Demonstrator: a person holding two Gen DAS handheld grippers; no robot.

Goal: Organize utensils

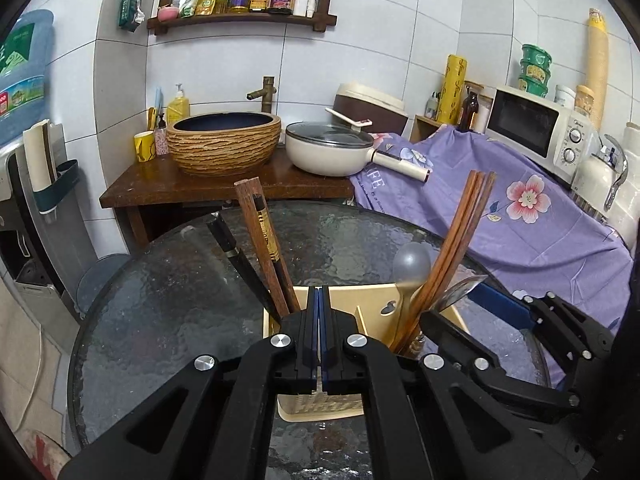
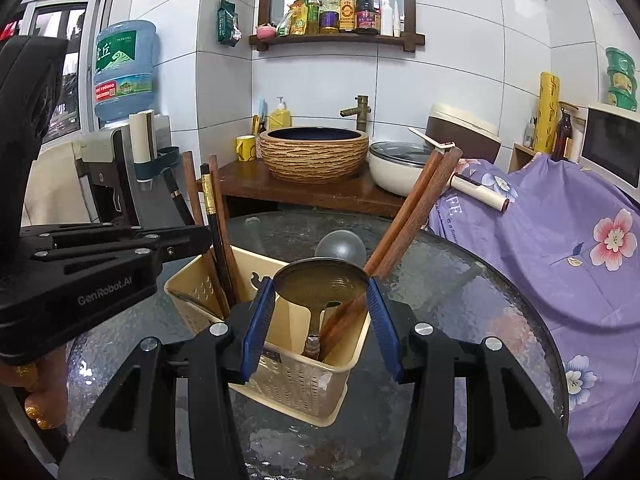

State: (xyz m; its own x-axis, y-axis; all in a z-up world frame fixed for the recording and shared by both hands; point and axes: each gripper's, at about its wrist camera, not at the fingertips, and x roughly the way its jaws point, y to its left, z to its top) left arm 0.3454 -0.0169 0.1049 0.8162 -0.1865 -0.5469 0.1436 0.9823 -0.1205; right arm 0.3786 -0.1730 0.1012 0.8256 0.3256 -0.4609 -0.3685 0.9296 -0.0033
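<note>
The left gripper (image 1: 319, 300) is hovering with its blue pads pressed together and nothing between them, just over the near rim of the beige utensil caddy (image 2: 296, 380). The right gripper (image 2: 320, 312) is standing with its jaws spread, the metal spoon (image 2: 320, 282) between the pads; whether the pads are touching it cannot be told. The caddy is sitting on the round glass table (image 2: 460, 304), toward its near edge. In the caddy's right compartment, the metal spoon is standing bowl-up beside the brown wooden chopsticks (image 2: 412, 216), which are leaning right, and a grey plastic spoon (image 2: 342, 246) is rising behind them. In the left compartment, dark chopsticks (image 1: 264, 240) are leaning left. Beyond the table's far edge, a wooden counter (image 1: 160, 188) is carrying a woven-pattern basin (image 1: 224, 142) and a cream lidded pan (image 1: 328, 152).
</note>
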